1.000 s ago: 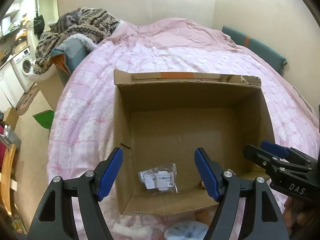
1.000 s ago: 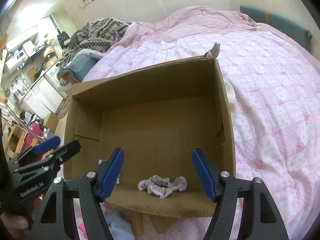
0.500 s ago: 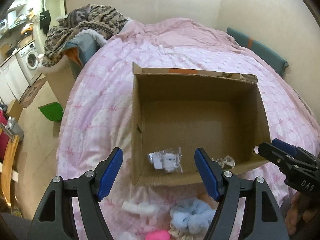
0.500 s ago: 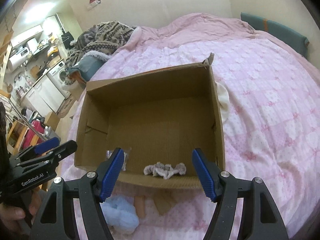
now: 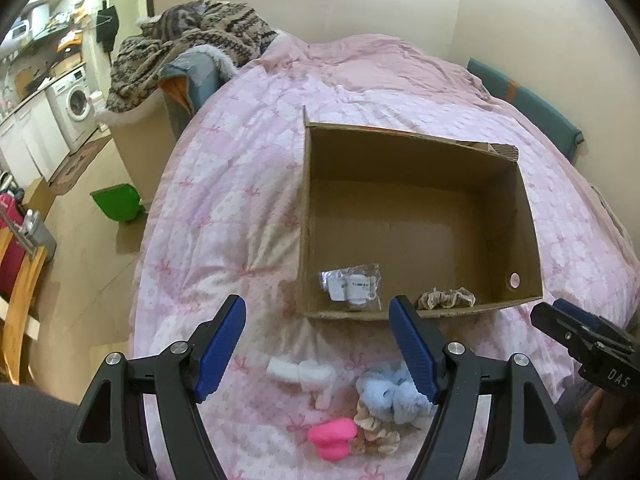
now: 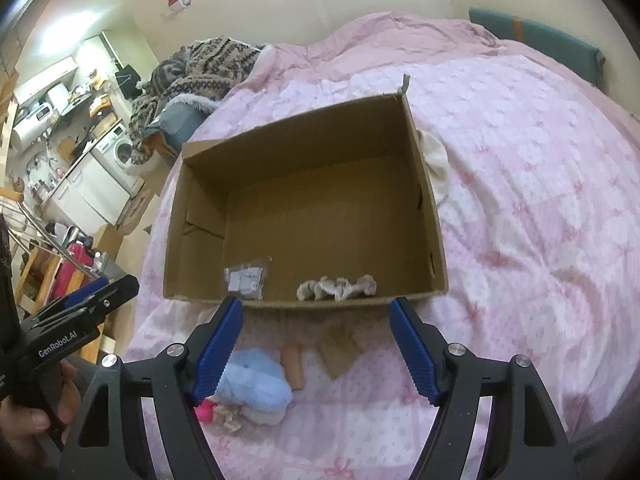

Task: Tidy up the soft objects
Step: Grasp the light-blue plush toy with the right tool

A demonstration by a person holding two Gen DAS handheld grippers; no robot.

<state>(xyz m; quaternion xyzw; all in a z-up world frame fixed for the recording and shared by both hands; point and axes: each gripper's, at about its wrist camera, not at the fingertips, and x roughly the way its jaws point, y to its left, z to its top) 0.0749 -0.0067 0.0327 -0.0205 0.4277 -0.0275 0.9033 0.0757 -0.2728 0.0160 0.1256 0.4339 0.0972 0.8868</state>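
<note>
An open brown cardboard box (image 5: pixel 420 216) sits on a pink quilted bedspread (image 5: pixel 240 184) patterned with bows. Inside, against its near wall, lie a small clear plastic packet with white labels (image 5: pixel 352 286) and, just to the right of it, a crumpled beige-grey fabric scrunchie (image 5: pixel 444 298); the two are near each other but apart.

On the bedspread in front of the box lies a loose cluster of soft things — a fluffy light-blue scrunchie (image 5: pixel 394 394), a white fuzzy piece (image 5: pixel 302 372) to its left, a bright pink soft piece (image 5: pixel 332 438) nearest the camera, and a cream frilly scrunchie (image 5: pixel 376 430) touching both the pink and the blue ones.

The left gripper (image 5: pixel 318 354) hovers above this cluster with its blue-padded fingers spread wide and nothing between them; its right finger overlaps part of the blue scrunchie in view. The right gripper (image 6: pixel 316 346) also stands wide open and empty, over the bedspread just before the box's near wall, which hides the strip of bedding behind it.

Beyond the bed's left edge are a patterned knit blanket (image 5: pixel 188 44) heaped on a chair, a green bin (image 5: pixel 116 202) on the floor and a white washing machine (image 5: pixel 76 104).
</note>
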